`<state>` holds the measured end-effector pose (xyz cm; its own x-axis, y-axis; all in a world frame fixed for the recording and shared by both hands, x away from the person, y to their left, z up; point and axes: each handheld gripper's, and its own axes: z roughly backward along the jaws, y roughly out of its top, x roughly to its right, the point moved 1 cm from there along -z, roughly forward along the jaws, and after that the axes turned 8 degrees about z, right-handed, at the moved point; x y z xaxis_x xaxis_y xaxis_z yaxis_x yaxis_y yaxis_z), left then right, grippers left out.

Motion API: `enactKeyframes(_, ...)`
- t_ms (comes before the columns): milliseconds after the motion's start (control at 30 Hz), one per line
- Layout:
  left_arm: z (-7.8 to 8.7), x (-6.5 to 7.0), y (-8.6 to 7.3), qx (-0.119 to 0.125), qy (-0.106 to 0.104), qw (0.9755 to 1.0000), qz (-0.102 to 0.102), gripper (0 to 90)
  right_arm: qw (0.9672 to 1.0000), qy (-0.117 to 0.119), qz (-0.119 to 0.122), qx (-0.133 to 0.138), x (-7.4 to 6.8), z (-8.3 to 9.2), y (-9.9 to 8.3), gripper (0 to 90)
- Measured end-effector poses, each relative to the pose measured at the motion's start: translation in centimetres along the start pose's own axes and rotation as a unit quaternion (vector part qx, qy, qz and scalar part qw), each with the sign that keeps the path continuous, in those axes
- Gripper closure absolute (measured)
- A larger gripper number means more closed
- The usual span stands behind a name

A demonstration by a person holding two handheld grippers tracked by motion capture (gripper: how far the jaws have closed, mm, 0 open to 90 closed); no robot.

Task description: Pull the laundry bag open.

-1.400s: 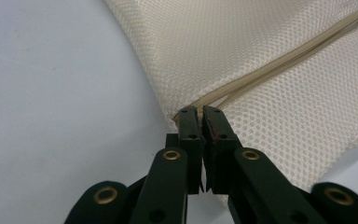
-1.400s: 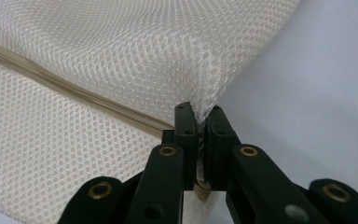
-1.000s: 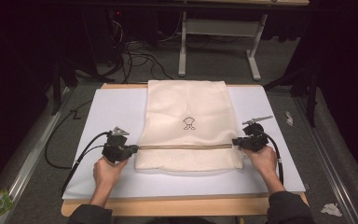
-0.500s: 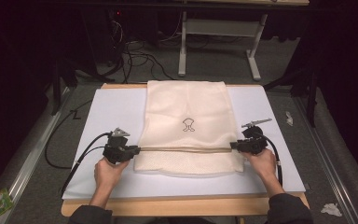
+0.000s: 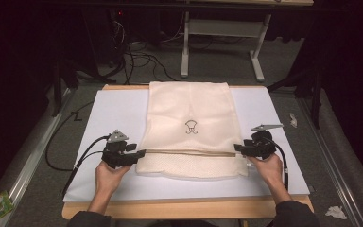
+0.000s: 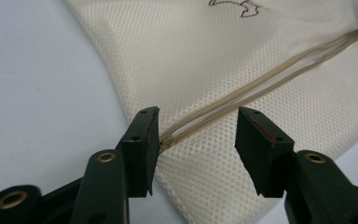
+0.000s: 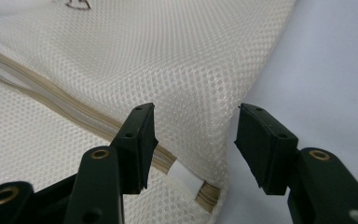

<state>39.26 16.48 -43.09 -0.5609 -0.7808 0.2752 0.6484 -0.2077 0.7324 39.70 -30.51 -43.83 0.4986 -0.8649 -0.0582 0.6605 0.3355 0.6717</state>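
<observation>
Since the earlier frames the near part of the cream mesh laundry bag (image 5: 189,127) has changed: its folded edge sat drawn tight between the two grippers, and now it lies slack on the white sheet (image 5: 113,113), with both sets of jaws having just been opening. The hands have hardly shifted.

At the left of the high view, the left gripper (image 5: 139,153) rests at the bag's left edge, held by the person's left hand (image 5: 108,175), its cable trailing off toward the table's left side. In the left gripper view its jaws stand spread apart (image 6: 196,140), with mesh and the end of the tan zipper (image 6: 261,79) lying between them; the pads do not press on the fabric, though the left pad sits just beside the zipper's end.

The bag lies flat in the middle of the sheet, long side running away from the person, a small dark logo (image 5: 191,126) near its centre and the zipper crossing it from side to side near the front.

At the right, the right gripper (image 5: 238,148) sits at the bag's right edge, held by the right hand (image 5: 267,168). In the right gripper view its jaws are also spread (image 7: 196,140), the bag's corner and a white tab (image 7: 184,179) on the zipper's end between them, ungripped.
</observation>
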Motion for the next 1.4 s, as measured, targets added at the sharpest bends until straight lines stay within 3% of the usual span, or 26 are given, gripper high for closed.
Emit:
enactKeyframes(133,0.9,0.0,0.1,0.02,-0.006,0.9998,0.002,46.9,0.9996,0.003,0.003,0.028,0.1,1.3,-0.2,46.8)
enactKeyframes(300,2.1,0.1,-0.2,0.042,-0.002,0.9991,-0.011,46.7,0.9983,0.003,-0.001,0.058,0.1,3.1,-0.9,47.5)
enactKeyframes(400,2.9,-0.1,-0.5,0.063,-0.002,0.998,-0.006,46.7,0.9958,-0.016,-0.004,0.091,0.2,4.2,-1.7,51.6)
enactKeyframes(467,3.3,-0.4,-0.8,0.074,0.001,0.9973,-0.002,47.5,0.9939,-0.016,-0.015,0.108,0.5,4.8,-2.2,52.5)
enactKeyframes(533,3.6,-0.5,-0.9,0.076,0.002,0.9971,-0.001,47.9,0.9925,-0.024,-0.019,0.119,0.8,5.3,-2.7,53.6)
enactKeyframes(933,5.0,-2.3,-2.7,0.117,0.026,0.9921,0.037,47.8,0.9882,-0.036,-0.053,0.139,2.1,5.7,-5.3,55.6)
enactKeyframes(1333,3.3,-4.4,-3.1,0.129,0.069,0.9867,0.072,47.5,0.9845,-0.061,-0.088,0.139,3.9,4.1,-6.3,58.2)
enactKeyframes(1400,3.1,-4.6,-3.1,0.127,0.071,0.9867,0.073,47.5,0.9842,-0.064,-0.09,0.138,4.0,3.9,-6.3,58.2)
